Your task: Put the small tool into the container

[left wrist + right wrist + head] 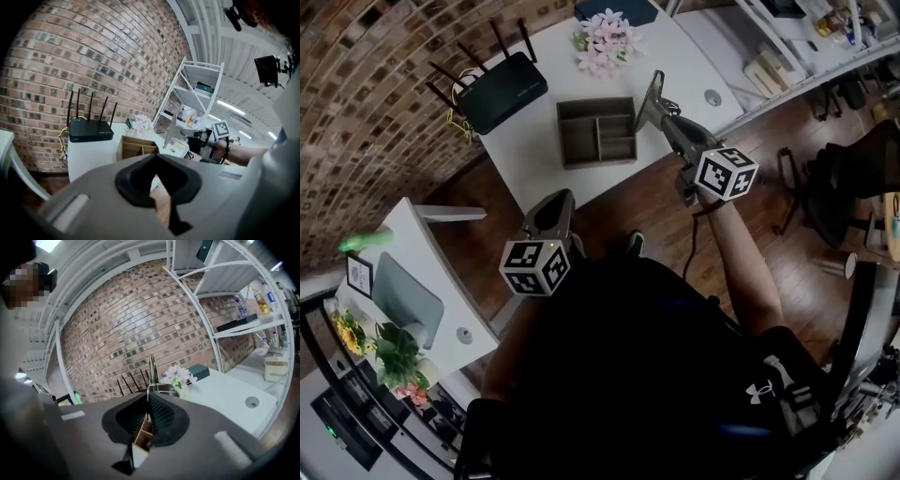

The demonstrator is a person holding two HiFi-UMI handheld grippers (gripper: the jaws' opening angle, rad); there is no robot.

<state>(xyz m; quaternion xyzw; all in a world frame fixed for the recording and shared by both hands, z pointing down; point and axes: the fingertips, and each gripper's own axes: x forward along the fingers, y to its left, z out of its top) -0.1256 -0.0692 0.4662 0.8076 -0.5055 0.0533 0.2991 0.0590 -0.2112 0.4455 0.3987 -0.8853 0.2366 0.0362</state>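
Wooden container (596, 131) stood on the white table (694, 56), with the router (492, 89) at its 10 o'clock. Your right gripper (651, 116) had its jaws closed on the small metal tool (653, 92), held upright just beside the container's 3 o'clock edge. Your left gripper (555, 199), at the container's 7 o'clock, was closed and empty.

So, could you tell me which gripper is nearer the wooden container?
Right. The right gripper, holding the small tool, is just beside the container; the left gripper hangs back at the near edge of the table.
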